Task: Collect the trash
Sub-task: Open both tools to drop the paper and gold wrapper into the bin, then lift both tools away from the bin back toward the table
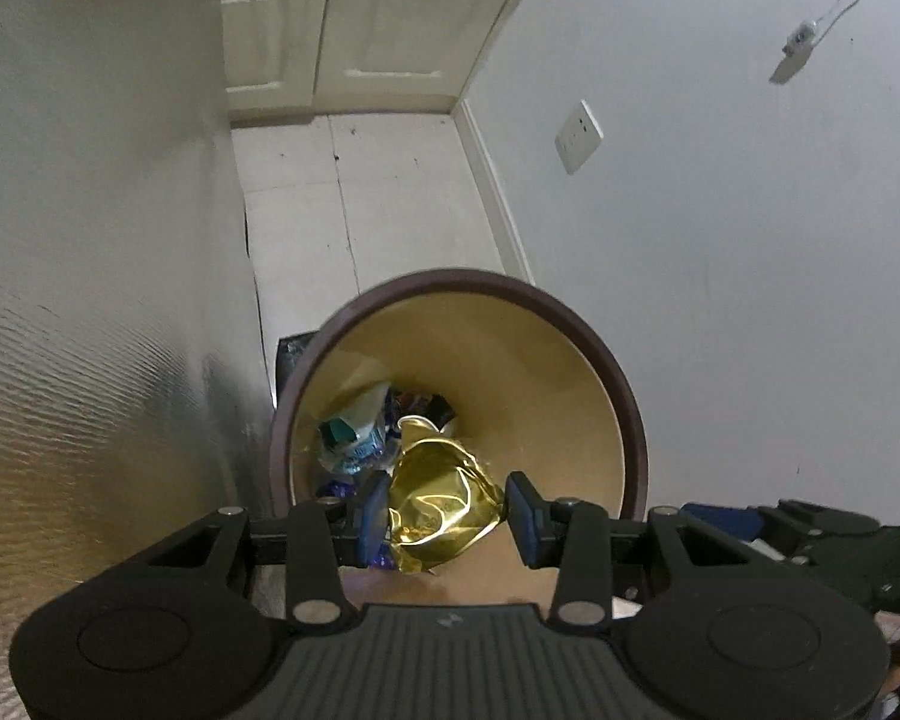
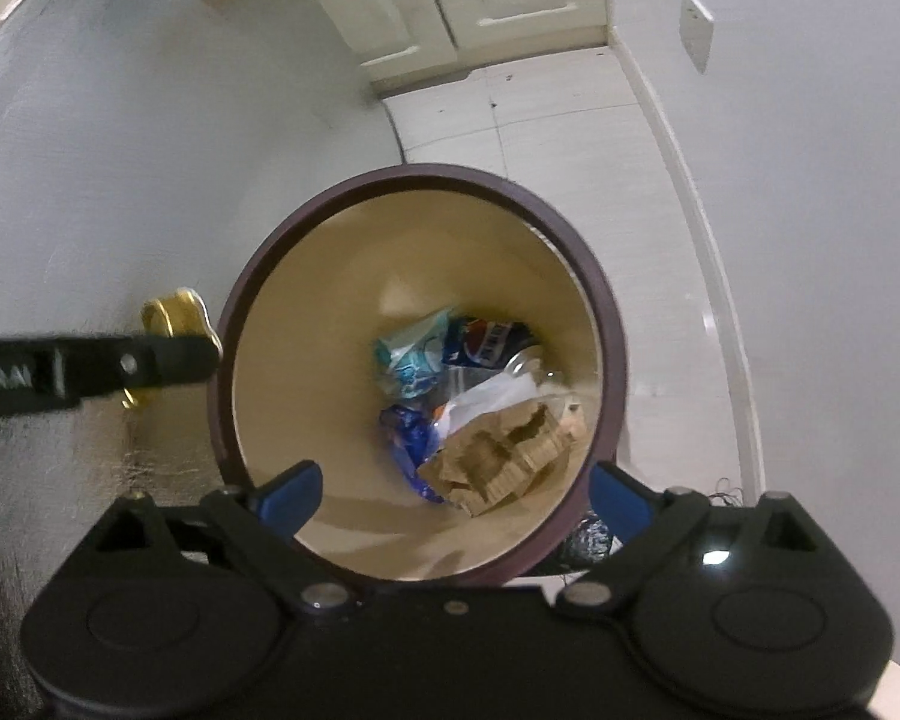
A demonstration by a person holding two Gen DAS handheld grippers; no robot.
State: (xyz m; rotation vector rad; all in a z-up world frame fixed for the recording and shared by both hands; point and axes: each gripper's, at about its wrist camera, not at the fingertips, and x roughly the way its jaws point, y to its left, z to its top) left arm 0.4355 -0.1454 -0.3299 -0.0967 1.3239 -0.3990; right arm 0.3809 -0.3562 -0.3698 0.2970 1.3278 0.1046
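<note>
Both tools angled steeply down over brown-rimmed bin (image 2: 606, 324). Left tool (image 1: 447, 510) clamped on crumpled gold wrapper (image 1: 438, 504) above bin mouth. Right tool (image 2: 456, 489) spread wide, nothing between; cardboard scrap (image 2: 504, 450), wrappers, can lie inside bin.

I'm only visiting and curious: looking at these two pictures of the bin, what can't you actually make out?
- Bottom of the bin: both views, buried under rubbish.
- Blue wrapper: right view, its print is too small and crumpled to read.
- Whether the gold wrapper touches the pad on the picture's right: left view, a gap seems to show.
- Left tool: right view, cut off by the left edge.
</note>
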